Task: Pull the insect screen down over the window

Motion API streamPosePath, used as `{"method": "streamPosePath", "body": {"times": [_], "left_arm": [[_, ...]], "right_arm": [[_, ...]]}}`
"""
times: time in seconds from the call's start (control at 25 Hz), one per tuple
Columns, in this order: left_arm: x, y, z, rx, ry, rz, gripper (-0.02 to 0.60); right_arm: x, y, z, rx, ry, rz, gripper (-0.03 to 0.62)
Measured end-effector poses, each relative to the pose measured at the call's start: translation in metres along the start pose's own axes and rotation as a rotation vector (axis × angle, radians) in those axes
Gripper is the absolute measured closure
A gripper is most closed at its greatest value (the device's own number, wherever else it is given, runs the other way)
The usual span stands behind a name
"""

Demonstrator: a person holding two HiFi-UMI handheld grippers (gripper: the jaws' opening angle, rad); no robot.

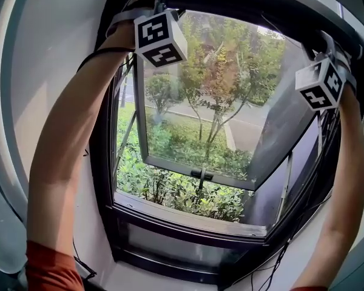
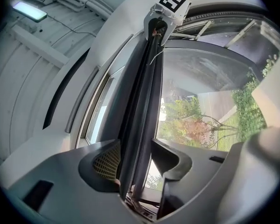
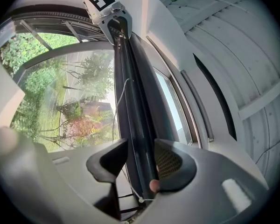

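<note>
Arms raised to the head of the open window [image 1: 188, 220], the left gripper [image 2: 142, 161] and right gripper [image 3: 142, 161] stand jaws apart around the insect screen's dark pull bar [image 2: 144, 92], likely a light, stiff, spring-loaded rail best gripped evenly near both ends.

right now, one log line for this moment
left gripper: jaws open round screen bar | right gripper: jaws open round bar | window: uncovered

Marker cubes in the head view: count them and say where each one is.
2. The left marker cube is at the upper left of the picture. The right marker cube is at the upper right, slightly lower. No others appear hidden.
</note>
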State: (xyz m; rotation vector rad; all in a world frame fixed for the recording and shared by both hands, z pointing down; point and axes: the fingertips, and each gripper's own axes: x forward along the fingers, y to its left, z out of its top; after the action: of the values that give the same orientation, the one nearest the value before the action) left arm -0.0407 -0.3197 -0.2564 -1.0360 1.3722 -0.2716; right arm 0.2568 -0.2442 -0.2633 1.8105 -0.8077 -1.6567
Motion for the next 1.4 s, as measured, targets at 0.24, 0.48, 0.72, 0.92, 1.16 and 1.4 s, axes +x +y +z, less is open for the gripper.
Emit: {"method": "streamPosePath", "body": {"times": [0.24, 0.48, 0.72, 0.92, 1.16, 1.4], "left_arm": [[0.011, -0.008, 0.0, 0.128, 0.057, -0.03, 0.393], [0.019, -0.011, -0.002, 0.16, 0.113, -0.066, 0.385], [0.025, -0.013, -0.002, 0.218, 0.123, -0.049, 0.38], [0.027, -0.015, -0.002, 0.223, 0.109, -0.03, 0.373], [0.025, -0.017, -0.002, 0.222, 0.098, -0.062, 0.373], [0.018, -0.023, -0.003, 0.221, 0.086, -0.056, 0.373]], "right_arm": [[0.009, 0.007, -0.011, -0.085, 0.057, 0.023, 0.422], [0.015, 0.012, -0.016, -0.142, 0.07, 0.023, 0.421], [0.021, 0.011, -0.015, -0.17, 0.088, 0.027, 0.421], [0.025, 0.012, -0.016, -0.157, 0.087, 0.015, 0.421], [0.022, 0.011, -0.017, -0.163, 0.091, 0.034, 0.422], [0.014, 0.021, -0.017, -0.159, 0.092, 0.066, 0.416]]}}
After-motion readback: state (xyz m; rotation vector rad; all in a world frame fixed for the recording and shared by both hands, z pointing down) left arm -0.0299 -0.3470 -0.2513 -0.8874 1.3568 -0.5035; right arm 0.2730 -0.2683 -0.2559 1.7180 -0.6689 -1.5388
